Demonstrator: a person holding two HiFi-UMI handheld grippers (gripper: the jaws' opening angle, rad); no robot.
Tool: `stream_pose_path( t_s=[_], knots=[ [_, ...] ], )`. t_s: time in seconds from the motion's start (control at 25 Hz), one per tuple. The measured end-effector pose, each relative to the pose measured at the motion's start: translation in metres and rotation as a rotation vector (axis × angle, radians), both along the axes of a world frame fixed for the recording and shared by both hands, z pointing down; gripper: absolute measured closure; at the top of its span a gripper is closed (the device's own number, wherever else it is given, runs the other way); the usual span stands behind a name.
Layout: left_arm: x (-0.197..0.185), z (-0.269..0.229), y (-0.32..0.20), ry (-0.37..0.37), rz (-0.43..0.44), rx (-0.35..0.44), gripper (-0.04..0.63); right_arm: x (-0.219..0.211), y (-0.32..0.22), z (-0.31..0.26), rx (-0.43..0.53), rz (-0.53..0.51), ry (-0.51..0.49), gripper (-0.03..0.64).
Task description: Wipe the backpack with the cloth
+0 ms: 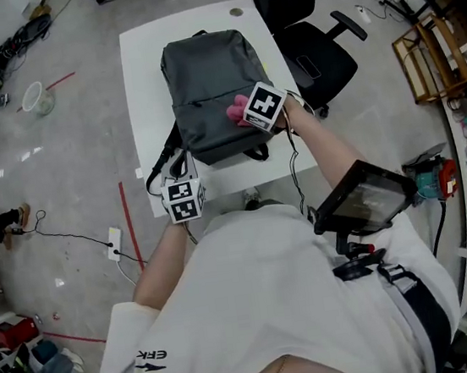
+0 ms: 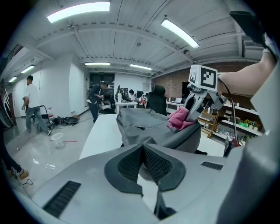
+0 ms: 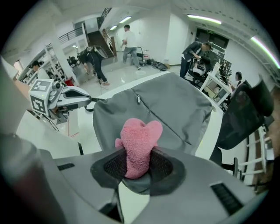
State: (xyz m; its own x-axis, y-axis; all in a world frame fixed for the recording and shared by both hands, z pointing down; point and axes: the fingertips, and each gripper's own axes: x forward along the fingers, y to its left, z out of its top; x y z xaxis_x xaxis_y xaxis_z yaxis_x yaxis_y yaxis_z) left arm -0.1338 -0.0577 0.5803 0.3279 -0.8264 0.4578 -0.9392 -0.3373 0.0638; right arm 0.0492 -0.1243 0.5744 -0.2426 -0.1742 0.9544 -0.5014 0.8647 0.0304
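On the white table point(image 1: 142, 61) we see the grey backpack point(image 1: 206, 78) lying flat. At its four o'clock corner our right gripper point(image 1: 247, 111) pinches the pink cloth point(image 3: 138, 146) against the fabric. At seven o'clock our left gripper point(image 2: 142, 148) hovers, jaws pressed together on nothing.

Looked steeply down from overhead; rode low on left hand-held gripper point(image 1: 176, 179) and right hand-held gripper point(image 1: 242, 110), facing across the shared backpack point(image 1: 206, 78).

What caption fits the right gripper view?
Right gripper shut on a pink cloth, facing the grey backpack on a white table.
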Motion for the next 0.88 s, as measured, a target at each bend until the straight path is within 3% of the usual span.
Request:
stream_pose_path(
  t_s=[0.52,0.72,0.88],
  knots=[
    [0.011,-0.007,-0.019,0.013,0.043,0.014,0.591,0.034,0.006,-0.023,0.064,0.164,-0.101,0.499],
    [0.012,-0.01,-0.015,0.015,0.024,0.01,0.591,0.04,-0.004,-0.04,0.046,0.26,-0.343,0.499],
    [0.009,-0.005,-0.026,0.021,-0.002,-0.006,0.591,0.068,-0.047,-0.054,0.136,0.37,-0.47,0.499]
  ],
)
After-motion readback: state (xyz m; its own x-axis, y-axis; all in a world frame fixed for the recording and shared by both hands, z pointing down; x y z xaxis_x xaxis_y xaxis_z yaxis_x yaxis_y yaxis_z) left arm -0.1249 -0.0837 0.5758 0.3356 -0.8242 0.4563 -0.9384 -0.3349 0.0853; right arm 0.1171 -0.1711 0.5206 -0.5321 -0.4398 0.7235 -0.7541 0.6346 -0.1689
